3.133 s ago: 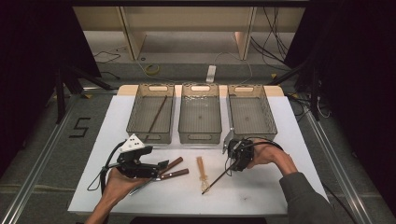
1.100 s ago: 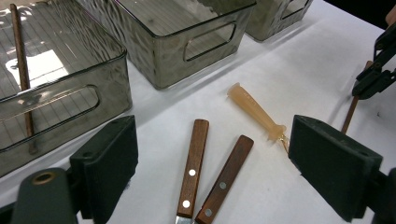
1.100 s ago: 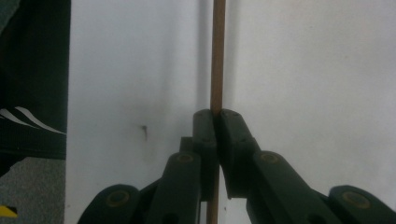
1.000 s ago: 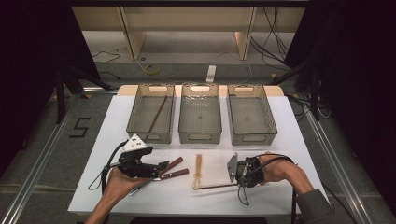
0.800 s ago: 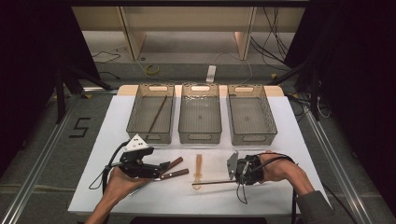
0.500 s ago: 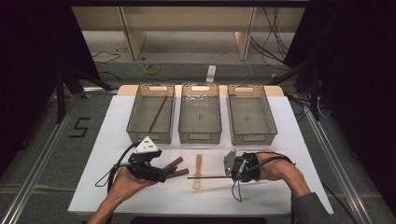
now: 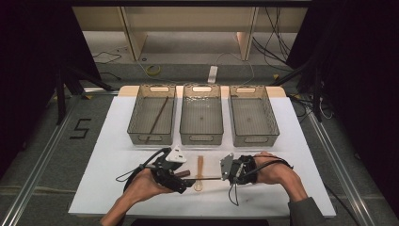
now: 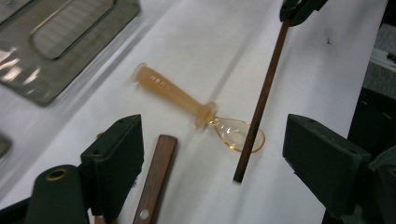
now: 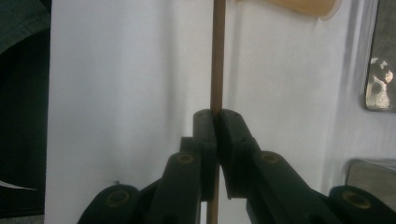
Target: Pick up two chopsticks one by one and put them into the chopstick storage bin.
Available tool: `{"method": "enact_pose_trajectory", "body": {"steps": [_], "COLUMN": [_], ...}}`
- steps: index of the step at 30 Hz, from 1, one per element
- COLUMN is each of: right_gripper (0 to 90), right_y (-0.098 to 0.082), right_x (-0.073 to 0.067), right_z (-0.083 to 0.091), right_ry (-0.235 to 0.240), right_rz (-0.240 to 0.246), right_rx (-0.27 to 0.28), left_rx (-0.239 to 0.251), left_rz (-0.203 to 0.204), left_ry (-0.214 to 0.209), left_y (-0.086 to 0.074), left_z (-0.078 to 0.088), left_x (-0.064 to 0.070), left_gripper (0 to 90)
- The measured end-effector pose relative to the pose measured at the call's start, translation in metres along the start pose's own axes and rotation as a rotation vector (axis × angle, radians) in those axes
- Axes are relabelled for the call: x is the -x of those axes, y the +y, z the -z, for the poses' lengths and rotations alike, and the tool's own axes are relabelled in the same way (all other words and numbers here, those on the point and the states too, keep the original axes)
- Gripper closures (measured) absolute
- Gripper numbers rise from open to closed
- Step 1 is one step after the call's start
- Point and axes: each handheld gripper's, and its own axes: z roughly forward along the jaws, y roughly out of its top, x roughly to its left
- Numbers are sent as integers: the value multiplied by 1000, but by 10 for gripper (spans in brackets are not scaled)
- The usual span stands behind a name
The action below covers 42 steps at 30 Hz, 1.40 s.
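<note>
In the high view, the thin brown stick (image 7: 210, 178) is clamped level by the right gripper (image 7: 229, 170); its far tip is hidden at the left gripper (image 7: 181, 178). In the left gripper view, wide jaws, just closing slightly, flank the free tip above the amber spoon (image 8: 201, 112); the wooden handle (image 8: 156, 179) is cut off. In the right gripper view, the stick's end is cropped.

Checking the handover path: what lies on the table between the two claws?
In the high view, a clear amber spoon lies on the white table between the left claw and right claw; the thin wooden stick crosses above its bowl.
</note>
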Motion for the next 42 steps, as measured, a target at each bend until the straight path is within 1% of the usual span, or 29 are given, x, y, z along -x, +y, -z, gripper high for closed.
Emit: {"method": "enact_pose_trajectory", "body": {"steps": [3,5,6,7,8,9,10,11,12,15,16,17,19,20,21,23,26,28,29,30,33,34,36,37,39,40,41,42], "right_gripper": [859,859,859,859,859,859,859,859,859,859,859,859,859,859,859,859,859,859,859,859,859,859,859,859,859,859,858,857], "right_y": [2,3,3,4,4,4,5,5,6,8,8,8,9,9,9,9,9,10,10,10,11,12,12,12,12,12,12,12], "right_x": [-2,-2,-3,-3,-3,-4,-4,-4,-4,-5,-5,-5,-5,-5,-7,-7,-6,-6,-6,-6,-7,-8,-8,-8,-9,-9,-9,-9], "right_z": [2,4,4,4,4,4,4,4,3,3,3,3,4,4,3,3,3,3,3,3,3,3,3,3,3,2,2,2], "right_ry": [-7,-10,-15,-15,-15,-13,-12,-7,-9,-6,-8,-8,-9,-9,-9,-8,-10,-9,-6,-7,-1,-8,-8,-6,-10,-15,-9,-5], "right_rz": [0,14,4,4,15,8,10,18,21,22,24,22,43,44,26,29,35,47,60,60,57,51,50,65,47,56,72,74], "right_rx": [7,8,18,17,15,12,15,8,13,7,10,8,3,4,8,9,15,7,-1,6,-1,11,11,5,14,24,12,5], "left_rx": [-21,-27,-33,-40,-48,-52,-56,-59,-62,-99,-105,-106,-110,-109,-109,-116,-112,-117,-122,-122,-137,-137,-141,-146,-148,-148,-148,-148], "left_rz": [-34,-59,-68,-69,-78,-90,-95,-105,-111,-141,-149,-153,-159,-164,-168,-166,-171,-179,-182,-184,-193,-191,-198,-200,-206,-208,-210,-210], "left_ry": [-22,-38,-51,-60,-63,-56,-51,-58,-63,-71,-64,-64,-71,-68,-70,-89,-94,-104,-106,-109,-119,-117,-120,-121,-128,-132,-134,-134], "left_y": [6,8,9,9,10,10,11,11,12,14,15,15,17,18,19,19,20,20,21,20,20,20,20,20,20,20,20,20], "left_z": [-7,-10,-11,-12,-13,-14,-14,-15,-16,-19,-20,-21,-22,-22,-22,-23,-23,-23,-24,-24,-26,-26,-26,-27,-26,-26,-26,-27], "left_x": [4,6,7,8,9,10,12,12,13,16,17,18,19,20,21,19,19,19,20,20,21,22,22,23,23,24,24,25], "left_gripper": [247,282,302,321,337,360,380,401,423,470,488,507,549,566,590,632,675,696,703,712,746,758,797,814,825,831,837,841]}}
